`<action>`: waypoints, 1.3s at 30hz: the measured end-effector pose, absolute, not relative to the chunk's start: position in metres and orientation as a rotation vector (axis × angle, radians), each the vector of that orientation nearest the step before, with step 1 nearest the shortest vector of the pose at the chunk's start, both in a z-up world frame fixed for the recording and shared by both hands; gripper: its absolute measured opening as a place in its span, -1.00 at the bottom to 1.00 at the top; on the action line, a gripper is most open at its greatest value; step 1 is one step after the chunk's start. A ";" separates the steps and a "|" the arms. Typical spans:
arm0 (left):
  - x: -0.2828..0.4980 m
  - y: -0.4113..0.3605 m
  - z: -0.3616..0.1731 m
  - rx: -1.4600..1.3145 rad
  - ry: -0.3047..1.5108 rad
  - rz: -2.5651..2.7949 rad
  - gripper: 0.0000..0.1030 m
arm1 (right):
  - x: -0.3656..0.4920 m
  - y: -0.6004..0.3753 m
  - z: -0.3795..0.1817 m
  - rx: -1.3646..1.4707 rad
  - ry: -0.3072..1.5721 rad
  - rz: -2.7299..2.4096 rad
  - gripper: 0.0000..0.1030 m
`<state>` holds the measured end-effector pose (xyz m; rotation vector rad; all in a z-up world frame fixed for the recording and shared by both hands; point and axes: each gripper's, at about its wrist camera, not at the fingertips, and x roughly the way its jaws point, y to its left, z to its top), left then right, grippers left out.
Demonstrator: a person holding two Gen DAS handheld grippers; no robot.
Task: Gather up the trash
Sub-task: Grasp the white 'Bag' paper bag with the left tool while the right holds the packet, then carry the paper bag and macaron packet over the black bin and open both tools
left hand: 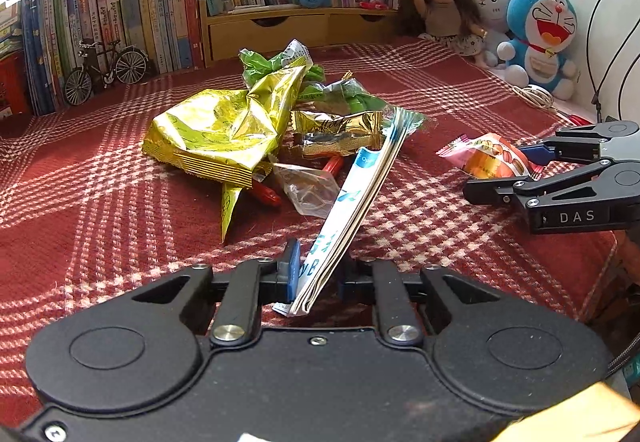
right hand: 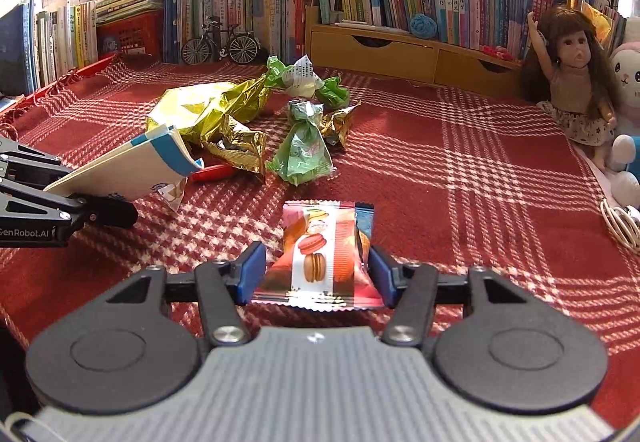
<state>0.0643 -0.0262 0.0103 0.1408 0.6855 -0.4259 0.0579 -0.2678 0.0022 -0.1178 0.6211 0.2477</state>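
While your left claw [left hand: 316, 274] pinches the near end of the white-and-blue flat packet [left hand: 360, 197], that packet slants up and away toward the wrapper pile [left hand: 256, 125] on the red plaid cloth [left hand: 100, 177] covering the table. Your right claw [right hand: 316, 274] stands partly open around the macaron snack packet [right hand: 320, 254]; its right pad touches the packet's edge, but a small gap shows at the left pad, so no firm grip yet. That packet lies flat on the cloth, apart from the pile.
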 end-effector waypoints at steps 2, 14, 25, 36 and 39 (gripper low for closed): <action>0.058 -0.026 0.012 0.140 0.679 -0.422 -0.75 | 0.053 -0.268 0.003 -0.112 0.617 0.249 0.19; 0.013 -0.023 0.030 0.154 0.615 -0.396 -0.89 | 0.019 -0.262 0.011 -0.075 0.598 0.276 0.19; 0.017 -0.032 0.017 0.131 0.669 -0.389 -0.37 | -0.003 -0.252 0.009 -0.081 0.619 0.292 0.20; -0.006 -0.038 0.018 0.178 0.587 -0.321 -0.95 | -0.015 -0.252 0.003 -0.042 0.632 0.295 0.20; -0.015 -0.033 0.021 0.152 0.576 -0.310 -0.95 | -0.019 -0.253 0.002 -0.024 0.630 0.296 0.19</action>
